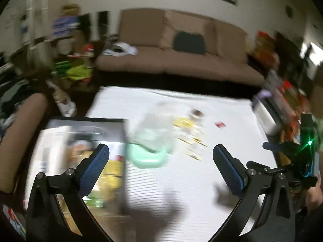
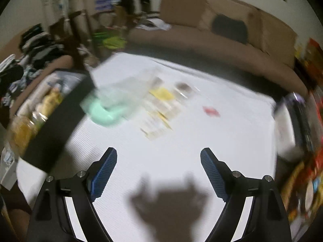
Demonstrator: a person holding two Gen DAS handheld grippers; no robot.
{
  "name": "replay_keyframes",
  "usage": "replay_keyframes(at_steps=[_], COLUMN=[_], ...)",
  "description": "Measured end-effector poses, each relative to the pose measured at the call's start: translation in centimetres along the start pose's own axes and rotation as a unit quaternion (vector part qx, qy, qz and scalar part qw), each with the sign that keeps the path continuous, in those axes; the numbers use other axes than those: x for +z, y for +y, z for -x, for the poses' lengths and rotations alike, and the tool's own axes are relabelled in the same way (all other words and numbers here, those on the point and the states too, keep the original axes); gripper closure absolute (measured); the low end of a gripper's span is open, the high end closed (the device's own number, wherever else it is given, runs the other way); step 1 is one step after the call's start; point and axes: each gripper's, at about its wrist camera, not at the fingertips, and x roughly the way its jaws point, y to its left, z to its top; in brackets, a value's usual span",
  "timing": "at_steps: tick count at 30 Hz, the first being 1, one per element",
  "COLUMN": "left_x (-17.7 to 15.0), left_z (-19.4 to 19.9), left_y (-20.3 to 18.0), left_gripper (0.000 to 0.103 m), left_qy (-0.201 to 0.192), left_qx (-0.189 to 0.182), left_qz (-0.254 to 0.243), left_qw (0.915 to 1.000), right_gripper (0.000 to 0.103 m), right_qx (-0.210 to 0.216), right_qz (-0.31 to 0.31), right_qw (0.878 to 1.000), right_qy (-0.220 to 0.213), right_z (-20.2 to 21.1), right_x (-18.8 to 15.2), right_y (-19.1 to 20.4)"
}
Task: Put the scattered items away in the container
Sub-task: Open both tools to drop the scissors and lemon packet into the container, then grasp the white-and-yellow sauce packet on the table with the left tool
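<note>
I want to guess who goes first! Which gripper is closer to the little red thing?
Probably right. The small red item lies ahead of the open right gripper; from the left gripper it sits farther off to the side.

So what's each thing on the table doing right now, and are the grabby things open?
Left hand-held gripper: open, holding nothing.
Right hand-held gripper: open, holding nothing.
Clear container: on the table, touched by neither gripper; blurred.
Mint-green lid: beside the container, not on it.
Yellow packets: loose on the white table.
Small red item: lying alone.

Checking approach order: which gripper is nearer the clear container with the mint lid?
Left. The left gripper sits just below the container; the right gripper hangs farther back and to its right.
</note>
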Motion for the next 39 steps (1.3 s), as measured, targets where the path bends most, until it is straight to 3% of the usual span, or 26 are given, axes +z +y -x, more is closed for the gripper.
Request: replay_keyframes(at_steps=[4,6,8,9,10,12,15,19,24,26,28,32,34,39], left_x=[-1.5,-2.9,-4.3,-4.8,-5.0,-5.3,-5.4,-5.3,-5.6,-5.7,-5.1,-4.7,-4.7,-3.4], left_z=[-6.4,-11.3,-16.8,-18.6,-19.7,-21.2,-23.1,-26.4,-28.2,-28.2,-28.6,-28.8,-28.5,-26.0], left_y=[-5.8,-8.0,-9.9,-10.6,-10.8,-10.6,-9.8,-9.1,-9.4,-9.7,-9.9,-10.2,-10.2,-9.4], left_gripper=[0.0,0.0,0.011,0.022,0.026,0.025,0.013,0.014,0.016,0.024,0.046,0.054,0.067,0.09], left_qy=[0.036,0.071,0.115,0.12,0.122,0.105,0.094,0.114,0.11,0.098,0.098,0.099,0.099,0.11], left_qx=[-0.044,-0.043,-0.027,-0.021,-0.014,-0.02,-0.042,-0.033,-0.023,-0.022,-0.02,-0.024,-0.033,-0.068], left_qz=[-0.049,-0.087,-0.127,-0.14,-0.144,-0.124,-0.084,-0.086,-0.09,-0.095,-0.089,-0.098,-0.104,-0.089], left_qw=[0.9972,0.9928,0.9849,0.9826,0.982,0.9865,0.9911,0.9892,0.9896,0.9904,0.9909,0.9899,0.9891,0.9876], right_gripper=[0.016,0.016,0.016,0.016,0.016,0.016,0.016,0.016,0.016,0.016,0.016,0.016,0.016,0.016], right_qx=[-0.02,-0.01,-0.014,-0.017,-0.02,-0.016,-0.011,0.0,-0.007,0.009,0.031,0.021,0.021,0.016], right_qz=[-0.075,-0.114,-0.132,-0.134,-0.132,-0.124,-0.116,-0.116,-0.086,-0.104,-0.126,-0.117,-0.115,-0.101], right_qw=[0.997,0.993,0.991,0.99,0.99,0.991,0.992,0.992,0.995,0.993,0.99,0.991,0.991,0.993], right_qy=[0.012,0.016,0.033,0.039,0.042,0.042,0.044,0.05,0.055,0.053,0.052,0.062,0.065,0.061], right_z=[-0.5,-1.3,-2.2,-2.5,-2.7,-2.7,-2.8,-3.1,-3.6,-3.7,-3.9,-4.4,-4.6,-4.6], right_x=[-3.7,-5.0,-5.6,-5.9,-6.1,-6.3,-6.3,-6.6,-6.7,-6.8,-7.1,-7.2,-7.3,-7.0], right_y=[-6.6,-9.4,-10.9,-11.6,-12.1,-12.7,-12.8,-12.6,-12.1,-12.5,-12.9,-12.6,-12.3,-11.3])
